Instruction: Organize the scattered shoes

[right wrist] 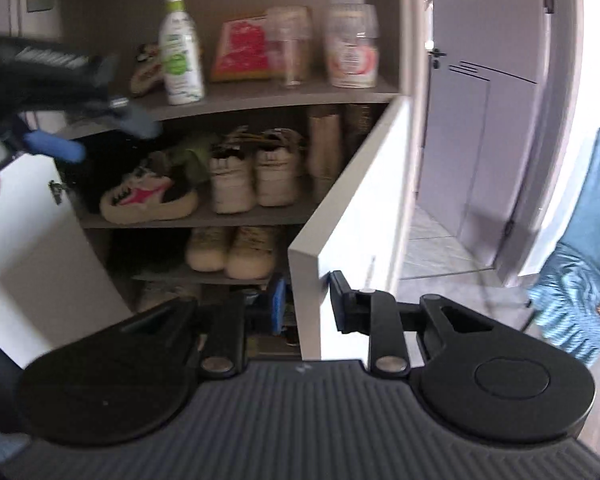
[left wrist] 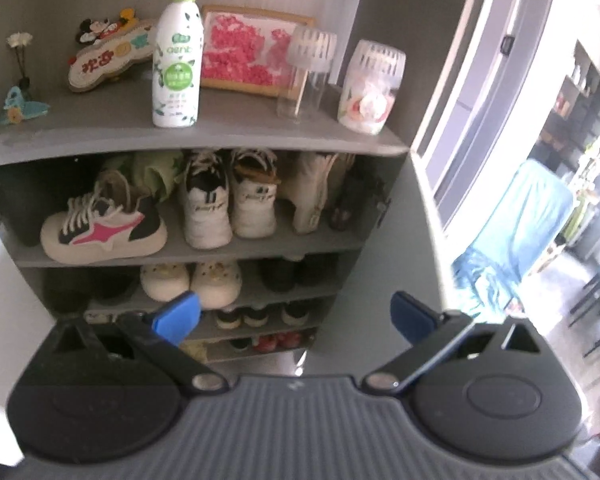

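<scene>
A grey shoe cabinet (left wrist: pixel 188 146) stands open with shoes on several shelves. A cream sneaker with a pink star (left wrist: pixel 104 230) lies sideways on the upper shoe shelf, beside a white sneaker pair (left wrist: pixel 230 200). A cream pair (left wrist: pixel 190 280) sits one shelf lower. My left gripper (left wrist: pixel 294 314) is open and empty in front of the lower shelves; it also shows in the right wrist view (right wrist: pixel 96 136). My right gripper (right wrist: pixel 306 304) is shut on the edge of the white cabinet door (right wrist: pixel 352 204), which stands half open. The pink-star sneaker (right wrist: pixel 148 200) shows behind it.
The top shelf holds a spray bottle (left wrist: pixel 178 60), a pink framed picture (left wrist: pixel 246 54), two deodoriser jars (left wrist: pixel 370 88) and a cartoon plaque (left wrist: pixel 110 54). The left door (right wrist: pixel 32 236) is open. A blue cloth (left wrist: pixel 512 232) and a doorway lie to the right.
</scene>
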